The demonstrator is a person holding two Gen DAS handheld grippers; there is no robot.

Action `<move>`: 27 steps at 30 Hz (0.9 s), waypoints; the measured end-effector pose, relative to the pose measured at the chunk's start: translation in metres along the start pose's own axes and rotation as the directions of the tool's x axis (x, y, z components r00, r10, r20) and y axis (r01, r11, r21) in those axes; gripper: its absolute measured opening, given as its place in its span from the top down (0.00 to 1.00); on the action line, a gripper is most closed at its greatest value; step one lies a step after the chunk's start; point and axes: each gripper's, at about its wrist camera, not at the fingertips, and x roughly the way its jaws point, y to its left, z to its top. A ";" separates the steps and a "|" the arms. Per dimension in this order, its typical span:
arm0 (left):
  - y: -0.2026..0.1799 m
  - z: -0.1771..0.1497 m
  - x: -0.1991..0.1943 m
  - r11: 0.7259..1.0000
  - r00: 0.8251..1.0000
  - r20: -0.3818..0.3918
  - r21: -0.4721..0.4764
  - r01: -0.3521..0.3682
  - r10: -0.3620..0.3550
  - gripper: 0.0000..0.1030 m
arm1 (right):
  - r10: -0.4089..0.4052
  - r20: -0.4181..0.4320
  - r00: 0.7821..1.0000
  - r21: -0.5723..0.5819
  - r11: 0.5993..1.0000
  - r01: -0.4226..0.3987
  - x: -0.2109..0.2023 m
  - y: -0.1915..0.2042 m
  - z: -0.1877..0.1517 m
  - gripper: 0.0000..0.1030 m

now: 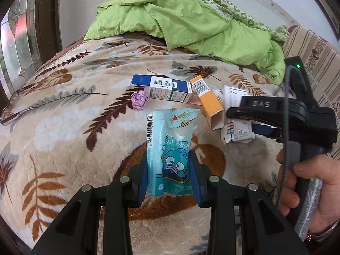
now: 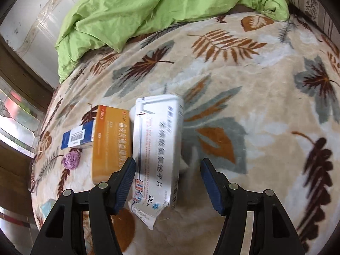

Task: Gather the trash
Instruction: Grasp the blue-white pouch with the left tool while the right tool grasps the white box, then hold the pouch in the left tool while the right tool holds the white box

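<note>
My left gripper is shut on a light blue cartoon snack packet, held upright above the bed. My right gripper is open around a white medicine box lying on the blanket; the box sits nearer the left finger, not clamped. In the left wrist view the right gripper hovers over that white box. An orange box, a blue-and-white box and a crumpled purple wrapper lie beside it.
The bed has a beige leaf-print blanket. A green duvet is heaped at the far end. A striped cushion lies right. A glass door stands left of the bed.
</note>
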 end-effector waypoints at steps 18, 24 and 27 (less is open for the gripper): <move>-0.013 -0.006 -0.007 0.998 1.000 0.016 0.059 0.007 -0.008 0.68 | 0.058 0.161 0.985 -0.060 0.997 -0.048 -0.090 -0.018 -0.075 0.86; -0.026 -0.014 -0.015 0.995 1.000 0.026 0.104 0.001 -0.004 0.68 | 0.094 0.168 0.981 -0.044 0.995 -0.088 -0.106 -0.027 -0.103 0.86; -0.031 -0.018 -0.018 0.992 1.000 0.030 0.124 -0.005 0.001 0.68 | 0.104 0.198 0.975 -0.076 0.993 -0.091 -0.113 -0.023 -0.107 0.86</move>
